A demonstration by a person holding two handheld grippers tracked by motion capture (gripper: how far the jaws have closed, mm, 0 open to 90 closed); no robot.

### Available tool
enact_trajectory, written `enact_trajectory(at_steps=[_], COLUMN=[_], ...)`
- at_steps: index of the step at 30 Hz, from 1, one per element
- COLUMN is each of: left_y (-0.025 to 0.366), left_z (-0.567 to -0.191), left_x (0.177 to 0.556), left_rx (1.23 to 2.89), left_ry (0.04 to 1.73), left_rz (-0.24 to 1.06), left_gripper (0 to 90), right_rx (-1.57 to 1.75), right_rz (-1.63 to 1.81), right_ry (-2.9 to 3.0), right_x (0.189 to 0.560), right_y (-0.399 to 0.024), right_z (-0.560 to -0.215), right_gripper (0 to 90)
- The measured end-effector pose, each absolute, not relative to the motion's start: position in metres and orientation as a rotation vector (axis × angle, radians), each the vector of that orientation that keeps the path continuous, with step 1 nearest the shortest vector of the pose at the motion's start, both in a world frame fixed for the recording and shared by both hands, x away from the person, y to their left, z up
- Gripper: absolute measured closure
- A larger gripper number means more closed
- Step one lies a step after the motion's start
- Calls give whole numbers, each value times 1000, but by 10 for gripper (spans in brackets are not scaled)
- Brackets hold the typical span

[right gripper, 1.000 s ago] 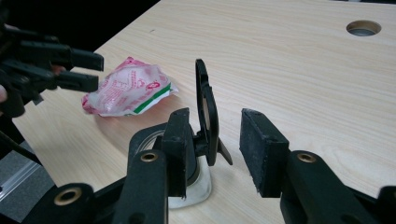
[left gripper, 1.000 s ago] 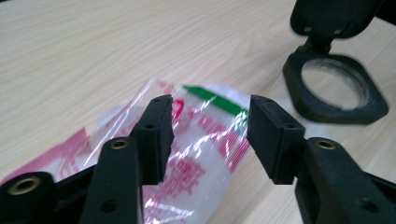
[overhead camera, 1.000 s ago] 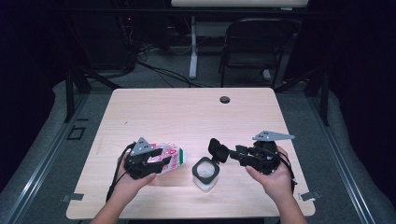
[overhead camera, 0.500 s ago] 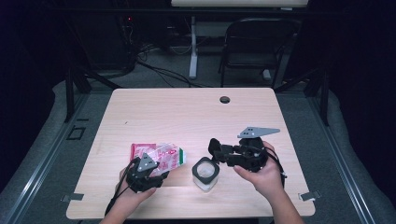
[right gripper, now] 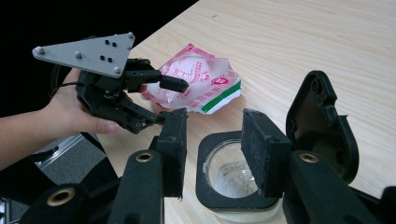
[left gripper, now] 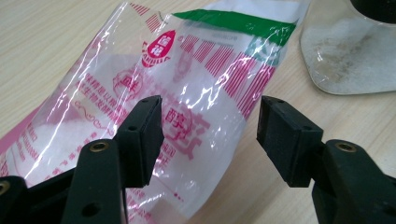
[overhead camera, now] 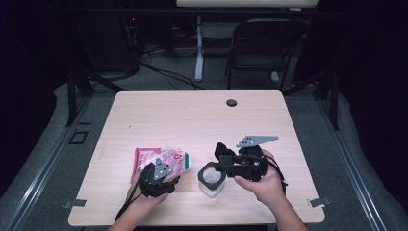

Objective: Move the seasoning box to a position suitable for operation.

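High view is showing the left gripper (overhead camera: pixel 161 174) hovering at the near end of the bag (overhead camera: pixel 161 160), which is lying flat on the table (overhead camera: pixel 192 115) at about seven o'clock from the table's middle; a second ago this gripper was sitting over the bag's middle, and it is now lying nearer the person, with more of the bag uncovered. In the left gripper view its jaws have just been opening and are standing released, with the bag (left gripper: pixel 187 93) under and beyond them but neither pad pressing on it, so I judge the bag is being let go or re-gripped at a new spot. Just right of the bag, at about six o'clock, the jar (overhead camera: pixel 211 178) is standing with its black hinged lid (overhead camera: pixel 222 150) flipped up and back. In the right gripper view the right gripper (right gripper: pixel 212 151) is hanging just above the jar's black rim (right gripper: pixel 205 196), jaws spread apart and gripping nothing, with the lid (right gripper: pixel 327 126) upright at two o'clock. It has slid a little leftward over the jar since a second ago. Open room is lying from ten to two o'clock across the far half of the table; the near edge is running close below both hands, so the bag's tail is sitting near that edge.
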State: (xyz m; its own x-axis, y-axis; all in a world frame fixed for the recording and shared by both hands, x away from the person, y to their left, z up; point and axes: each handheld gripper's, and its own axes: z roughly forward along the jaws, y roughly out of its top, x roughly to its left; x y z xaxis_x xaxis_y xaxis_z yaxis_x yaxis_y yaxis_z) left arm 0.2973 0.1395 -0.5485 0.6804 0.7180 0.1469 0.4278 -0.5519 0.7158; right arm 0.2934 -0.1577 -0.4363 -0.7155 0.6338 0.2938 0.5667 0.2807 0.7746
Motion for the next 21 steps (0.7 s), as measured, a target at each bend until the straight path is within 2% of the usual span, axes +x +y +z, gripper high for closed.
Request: enact_trajectory(at_steps=[11, 21], left_y=[133, 149], left_z=[-553, -558], left_x=[311, 320], left_rx=[2223, 2162], left_ry=[890, 996], left_rz=[580, 495], left_gripper=[408, 569], right_rx=[1142, 1155], right_rz=[1408, 1388], right_ry=[2464, 2463], right_x=[286, 287], right_y=[-156, -154], right_z=[-444, -449], right_gripper=[603, 599])
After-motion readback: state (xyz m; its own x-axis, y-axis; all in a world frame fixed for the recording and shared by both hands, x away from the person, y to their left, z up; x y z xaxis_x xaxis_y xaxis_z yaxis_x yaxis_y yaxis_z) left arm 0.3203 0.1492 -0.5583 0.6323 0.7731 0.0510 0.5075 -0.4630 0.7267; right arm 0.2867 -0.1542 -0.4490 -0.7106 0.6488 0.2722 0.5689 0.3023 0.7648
